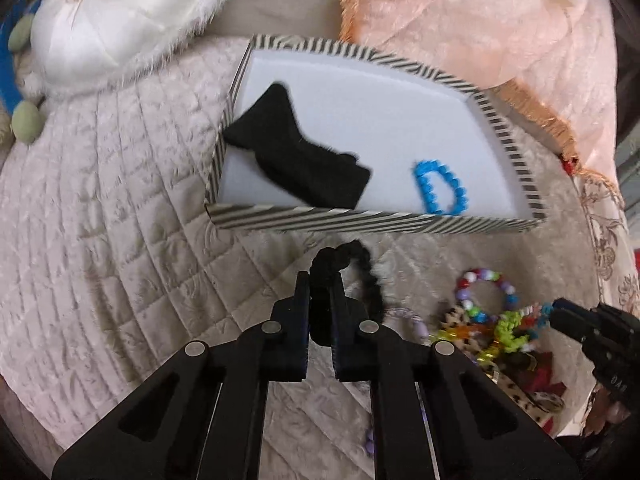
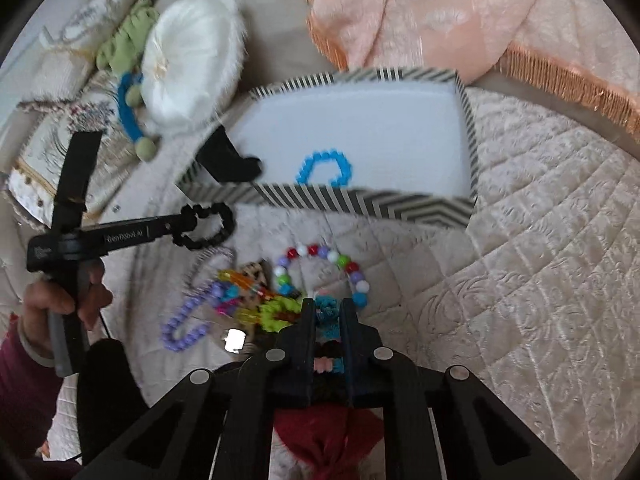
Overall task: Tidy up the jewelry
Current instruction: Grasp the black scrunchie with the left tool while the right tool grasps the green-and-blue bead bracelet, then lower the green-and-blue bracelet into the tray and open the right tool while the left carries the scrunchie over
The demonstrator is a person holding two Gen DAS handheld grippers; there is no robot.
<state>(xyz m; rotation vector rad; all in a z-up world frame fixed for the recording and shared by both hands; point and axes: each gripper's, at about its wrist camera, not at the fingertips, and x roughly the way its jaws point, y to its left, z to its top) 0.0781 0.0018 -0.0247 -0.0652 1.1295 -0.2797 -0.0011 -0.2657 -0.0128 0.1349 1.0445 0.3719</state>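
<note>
Quilted bedspread (image 1: 100, 200); striped box (image 1: 360, 220) with black bow (image 1: 296, 164), blue bracelet (image 1: 440, 188).

Quilted cream bedspread (image 1: 100, 208) with a stitched grid pattern, covering the work surface in both views. Round white satin cushion (image 1: 120, 16) with a fuzzy fringe, lying at the far left of the bedspread. Peach velvet throw (image 1: 500, 20) edged with an orange tassel fringe (image 2: 568, 84), draped along the far right. Green soft toy (image 2: 128, 40) beside the cushion, with a blue curved band (image 2: 130, 114) and pale green pom-poms (image 1: 26, 120). Embroidered cream pillows (image 2: 60, 60) at far left in the right wrist view.
</note>
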